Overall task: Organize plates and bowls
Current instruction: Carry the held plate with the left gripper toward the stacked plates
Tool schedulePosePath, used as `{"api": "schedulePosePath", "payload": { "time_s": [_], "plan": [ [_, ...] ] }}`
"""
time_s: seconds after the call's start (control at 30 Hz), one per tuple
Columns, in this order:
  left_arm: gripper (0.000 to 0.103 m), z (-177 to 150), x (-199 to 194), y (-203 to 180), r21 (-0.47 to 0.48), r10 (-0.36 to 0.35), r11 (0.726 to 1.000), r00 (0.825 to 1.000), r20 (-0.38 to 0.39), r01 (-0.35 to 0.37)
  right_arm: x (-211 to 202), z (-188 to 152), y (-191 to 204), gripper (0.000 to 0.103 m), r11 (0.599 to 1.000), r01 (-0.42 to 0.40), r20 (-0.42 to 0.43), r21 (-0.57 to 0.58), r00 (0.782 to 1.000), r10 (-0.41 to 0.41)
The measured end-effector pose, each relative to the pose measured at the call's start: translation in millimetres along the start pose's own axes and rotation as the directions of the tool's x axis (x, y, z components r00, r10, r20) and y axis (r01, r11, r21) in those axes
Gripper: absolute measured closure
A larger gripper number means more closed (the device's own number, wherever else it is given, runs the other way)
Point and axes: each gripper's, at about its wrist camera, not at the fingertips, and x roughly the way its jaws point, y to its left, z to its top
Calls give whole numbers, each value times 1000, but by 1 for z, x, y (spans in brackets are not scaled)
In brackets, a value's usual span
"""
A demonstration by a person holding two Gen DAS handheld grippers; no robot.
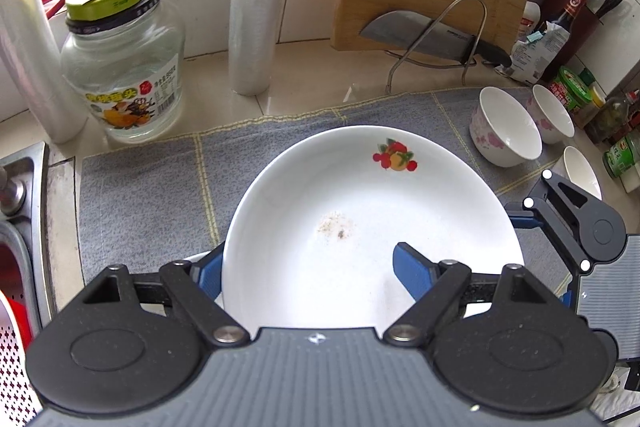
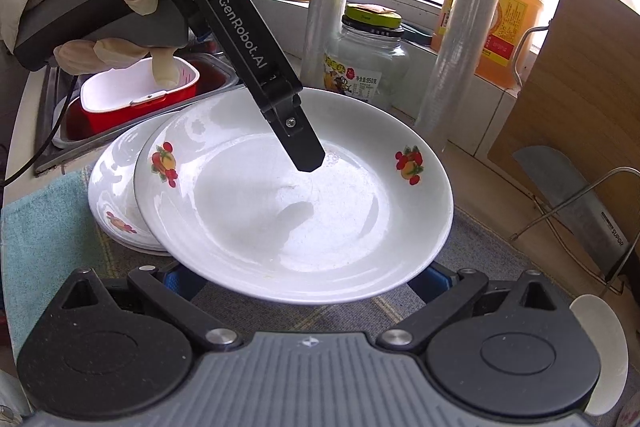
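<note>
My left jaws are clamping the near rim of the white plate (image 1: 372, 223), one blue pad on top of the plate and the other under its edge, so the left gripper (image 1: 316, 275) is carrying it tilted over the grey mat (image 1: 152, 187). My right jaws are spread wide, and the right gripper (image 2: 300, 287) is waiting just beneath the plate's rim without pinching it, as far as I can tell.

In the right wrist view the plate I am holding is overlapping a second plate (image 2: 116, 195) that is lying flat on the mat. The held plate is hanging partly over it and is not yet settled.

I judge the plates to be nearly stacked: one is down, and this one is only waiting to be lowered and squared on top.

The bowls look untouched. Beyond the held plate's far right edge, two pink-flowered bowls (image 1: 504, 131) are sitting side by side on the mat, and a third white bowl (image 1: 582, 171) is nearer my right gripper. Those are still left to gather.

A glass jar (image 1: 124, 75) is standing on the counter (image 1: 304, 99) beyond the plate.
</note>
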Motion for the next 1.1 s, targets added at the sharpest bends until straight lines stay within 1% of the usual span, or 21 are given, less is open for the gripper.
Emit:
{"api": "schedulePosePath", "payload": {
  "time_s": [0.6,0.9,1.1],
  "plan": [
    [19,-49,-20,26,-86,6,996,1000,17,-4,5,6,42,0,996,-60,-28,-64,998,58],
    [19,-64,-19,37,-109,-3,994,1000,11,4,10,8,58,0,994,-73,-48,-83,996,69],
    [19,-68,-16,42,-114,-16,993,1000,8,17,15,7,63,0,994,-71,-68,-84,996,65]
  ]
}}
